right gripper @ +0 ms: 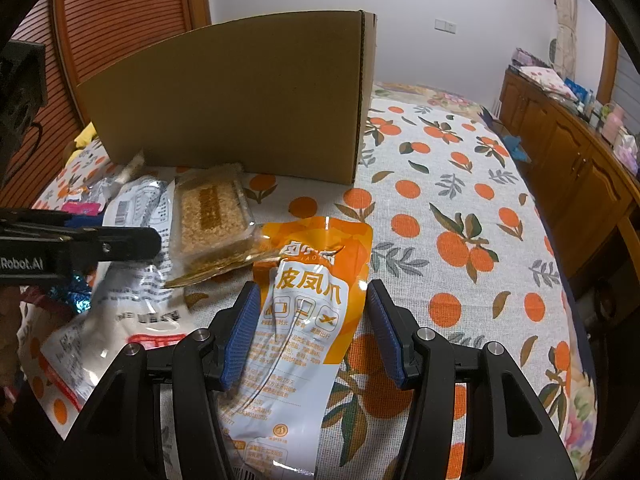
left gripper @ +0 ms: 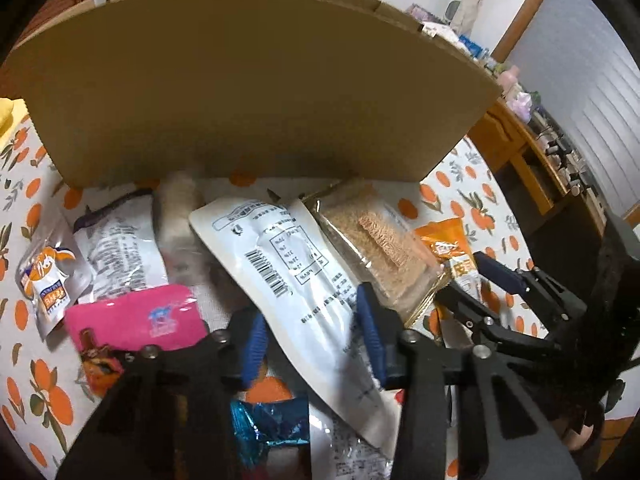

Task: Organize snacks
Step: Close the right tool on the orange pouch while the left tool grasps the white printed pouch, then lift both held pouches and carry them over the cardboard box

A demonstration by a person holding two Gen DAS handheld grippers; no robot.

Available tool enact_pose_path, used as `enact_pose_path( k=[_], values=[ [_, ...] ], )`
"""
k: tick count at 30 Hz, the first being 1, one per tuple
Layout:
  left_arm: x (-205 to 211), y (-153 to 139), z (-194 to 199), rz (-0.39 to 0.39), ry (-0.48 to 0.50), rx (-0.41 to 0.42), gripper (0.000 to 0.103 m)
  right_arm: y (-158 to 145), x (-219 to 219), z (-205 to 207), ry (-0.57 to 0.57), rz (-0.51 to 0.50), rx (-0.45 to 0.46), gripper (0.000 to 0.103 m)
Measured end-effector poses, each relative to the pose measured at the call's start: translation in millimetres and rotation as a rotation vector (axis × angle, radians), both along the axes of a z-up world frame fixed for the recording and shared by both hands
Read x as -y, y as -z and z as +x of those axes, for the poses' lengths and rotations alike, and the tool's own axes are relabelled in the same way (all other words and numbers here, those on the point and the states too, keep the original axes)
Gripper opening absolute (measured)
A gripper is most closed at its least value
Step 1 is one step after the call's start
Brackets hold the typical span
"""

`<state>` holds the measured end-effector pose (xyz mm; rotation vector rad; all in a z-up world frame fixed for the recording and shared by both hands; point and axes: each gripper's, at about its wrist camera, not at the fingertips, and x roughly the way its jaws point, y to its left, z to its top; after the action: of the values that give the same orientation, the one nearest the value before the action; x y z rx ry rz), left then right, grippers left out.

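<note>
We see one cardboard box (right gripper: 240, 100) standing behind the snack pile, our left claw (left gripper: 312, 344) pinching one white pouch (left gripper: 280, 264), our right claw (right gripper: 312, 332) spread around one orange packet (right gripper: 316, 280) on the orange-print cloth (right gripper: 460, 220), one clear cracker pack (right gripper: 212, 212) between them

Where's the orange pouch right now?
Right wrist view: the orange pouch lies on the tablecloth between the right gripper's fingers, beside the clear cracker pack.
</note>
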<state>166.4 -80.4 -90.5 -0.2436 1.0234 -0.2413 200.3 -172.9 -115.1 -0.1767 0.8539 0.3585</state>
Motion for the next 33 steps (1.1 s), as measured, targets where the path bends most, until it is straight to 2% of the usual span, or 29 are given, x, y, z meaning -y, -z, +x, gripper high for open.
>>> enact_pose_path(
  k=[4, 11, 16, 21, 24, 25, 33],
  values=[
    [-6.1, -5.7, -4.7, -0.032, 0.001, 0.026, 0.030, 0.1, 0.1, 0.0, 0.000, 0.000, 0.000, 0.054],
    [-11.2, -19.4, -11.0, -0.035, 0.018, 0.082, 0.024, -0.2, -0.6, -0.1, 0.001, 0.000, 0.001, 0.054],
    [-10.4, -30.3, -13.2, -0.019, 0.035, 0.122, 0.022, -0.4, 0.1, 0.0, 0.001, 0.000, -0.001, 0.054],
    [-14.1, -37.6, -14.5, -0.037, 0.036, 0.160, 0.021, -0.9, -0.4, -0.1, 0.000, -0.001, -0.008, 0.055],
    [-16.0, -42.4, -14.1, -0.042, 0.038, 0.177, 0.021, -2.8, 3.0, 1.4, 0.008, 0.025, -0.018, 0.048],
    [-16.0, -44.6, -14.0, -0.041, 0.038, 0.184, 0.021, -3.9, 4.7, 2.5, -0.004, 0.050, -0.029, 0.040],
    [-19.5, -60.4, -15.9, -0.038, 0.043, 0.233, 0.021, -9.5, -0.9, -0.8, -0.048, 0.036, -0.039, 0.036]
  ],
)
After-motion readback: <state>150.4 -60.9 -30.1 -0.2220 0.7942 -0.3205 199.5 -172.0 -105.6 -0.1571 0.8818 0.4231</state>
